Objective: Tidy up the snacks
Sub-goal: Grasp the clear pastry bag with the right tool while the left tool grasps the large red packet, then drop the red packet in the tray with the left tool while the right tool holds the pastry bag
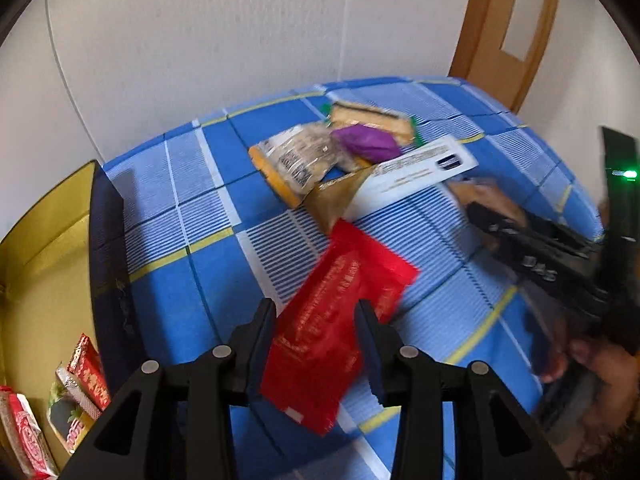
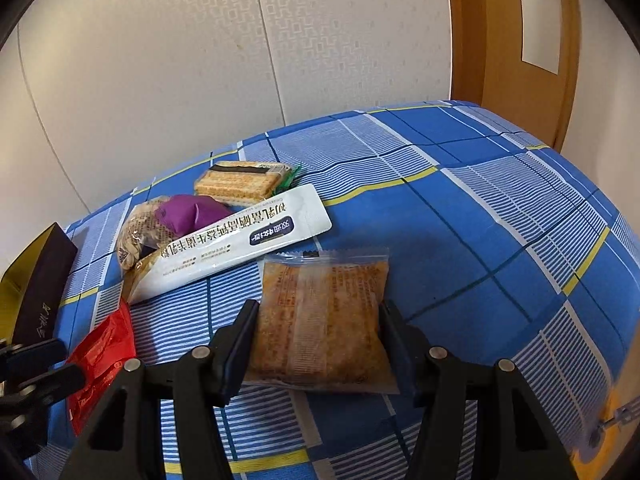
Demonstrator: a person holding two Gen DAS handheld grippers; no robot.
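A red snack packet [image 1: 344,280] lies on the blue checked cloth between the fingers of my left gripper [image 1: 314,320], which stands open around it. The same red snack packet [image 2: 104,344] and the left gripper [image 2: 40,364] show at the left edge of the right wrist view. My right gripper [image 2: 318,332] is shut on a clear packet with an orange snack [image 2: 320,312], its pads against both side edges. A dark box with a yellow lining [image 1: 108,240] stands at the left and holds several red and white packets [image 1: 88,372].
Further back lies a heap: a white sachet [image 2: 240,248], a purple packet [image 2: 188,210], a biscuit packet [image 2: 244,180], a clear packet [image 1: 296,160] and a gold one [image 1: 336,200]. White wall behind, wooden door [image 2: 520,40] at the right. The table's blue checked cloth [image 2: 480,200] lies bare at the right.
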